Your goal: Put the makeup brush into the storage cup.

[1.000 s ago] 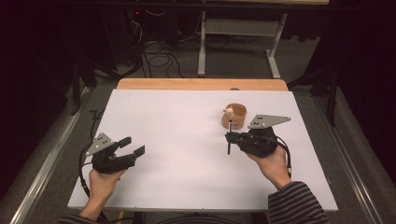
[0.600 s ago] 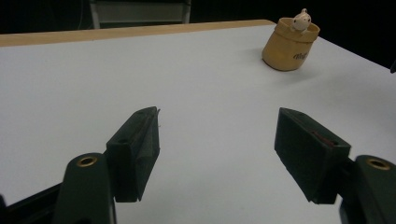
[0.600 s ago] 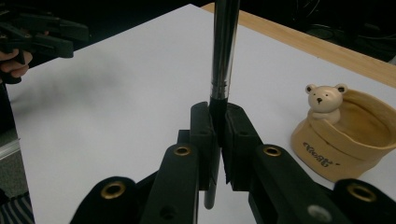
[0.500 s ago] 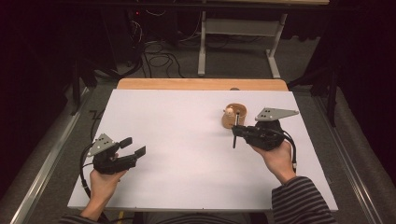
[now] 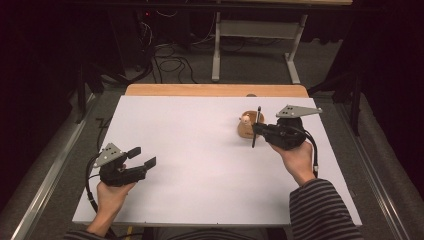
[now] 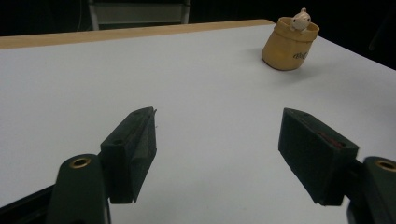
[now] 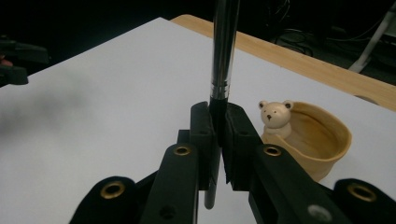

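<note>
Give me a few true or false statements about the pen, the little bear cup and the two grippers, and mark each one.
1. The right gripper is shut on a pen. True.
2. The pen lies flat on the white table. False: it is clamped between the jaws and held off the table.
3. The left gripper has nothing between its jaws. True: they stand wide apart over bare table and have just been opening.
4. The wooden cup has a small bear figure at its rim. True.
5. The cup stands beside the left gripper. False: it stands by the right gripper, near the table's far side.
</note>
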Demonstrator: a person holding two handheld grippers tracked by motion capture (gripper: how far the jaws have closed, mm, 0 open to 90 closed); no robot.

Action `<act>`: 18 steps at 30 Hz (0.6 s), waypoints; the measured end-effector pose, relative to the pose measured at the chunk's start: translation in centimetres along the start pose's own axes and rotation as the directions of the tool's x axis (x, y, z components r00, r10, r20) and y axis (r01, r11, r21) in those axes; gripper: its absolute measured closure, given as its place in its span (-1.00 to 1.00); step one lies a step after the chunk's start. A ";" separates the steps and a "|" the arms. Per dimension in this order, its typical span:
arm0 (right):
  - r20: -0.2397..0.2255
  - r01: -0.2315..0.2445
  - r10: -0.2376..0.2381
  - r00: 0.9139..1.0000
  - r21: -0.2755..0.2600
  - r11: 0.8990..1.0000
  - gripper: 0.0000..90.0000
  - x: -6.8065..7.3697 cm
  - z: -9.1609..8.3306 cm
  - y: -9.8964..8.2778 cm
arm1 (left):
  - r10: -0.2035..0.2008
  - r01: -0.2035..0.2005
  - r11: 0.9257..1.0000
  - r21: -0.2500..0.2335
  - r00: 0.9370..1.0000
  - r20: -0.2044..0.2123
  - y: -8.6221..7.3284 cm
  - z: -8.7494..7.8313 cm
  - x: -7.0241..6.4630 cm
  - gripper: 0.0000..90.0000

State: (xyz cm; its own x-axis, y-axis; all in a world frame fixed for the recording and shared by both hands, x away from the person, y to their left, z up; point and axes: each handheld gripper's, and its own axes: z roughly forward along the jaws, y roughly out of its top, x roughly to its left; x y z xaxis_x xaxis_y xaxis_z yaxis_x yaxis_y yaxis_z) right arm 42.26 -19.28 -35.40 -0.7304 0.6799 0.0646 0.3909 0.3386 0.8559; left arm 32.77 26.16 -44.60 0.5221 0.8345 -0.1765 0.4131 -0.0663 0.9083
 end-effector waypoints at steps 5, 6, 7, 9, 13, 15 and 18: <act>0.027 -0.014 0.014 1.000 -0.002 1.000 0.90 -0.7 0.5 0.4 | 0.005 -0.005 1.000 -0.004 1.000 -0.001 0.0 0.0 0.0 -0.37; 0.031 -0.016 0.016 0.999 -0.002 1.000 0.91 -0.8 0.5 0.4 | 0.007 -0.007 1.000 -0.005 1.000 -0.002 0.0 0.0 0.0 -0.37; 0.036 -0.021 0.021 0.999 -0.003 1.000 0.90 -0.9 0.6 0.5 | 0.010 -0.010 1.000 -0.005 1.000 -0.003 0.0 0.0 0.0 -0.36; 0.045 -0.028 0.029 0.999 -0.009 1.000 0.90 -1.3 0.8 0.7 | 0.009 -0.009 1.000 -0.009 1.000 -0.002 0.0 -0.1 0.0 -0.36; 0.070 -0.036 0.036 0.997 -0.006 0.999 0.90 -1.7 1.1 1.0 | 0.011 -0.011 1.000 -0.010 1.000 -0.001 0.0 -0.1 0.0 -0.36; 0.081 -0.042 0.042 0.996 -0.005 0.999 0.90 -1.9 1.3 1.1 | 0.012 -0.012 1.000 -0.009 1.000 -0.004 0.0 -0.1 0.0 -0.36; 0.090 -0.043 0.043 0.995 -0.008 0.999 0.90 -2.3 1.4 1.2 | 0.016 -0.016 1.000 -0.005 1.000 -0.006 -0.1 -0.1 0.0 -0.36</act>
State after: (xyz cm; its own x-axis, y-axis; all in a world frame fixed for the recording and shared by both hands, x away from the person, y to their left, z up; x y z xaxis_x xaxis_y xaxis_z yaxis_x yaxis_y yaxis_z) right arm 45.21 -19.50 -35.20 -0.6593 0.7499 0.0549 0.4174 0.3042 0.8563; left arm 32.70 26.21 -44.64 0.5242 0.8364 -0.1600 0.4010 -0.0767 0.9129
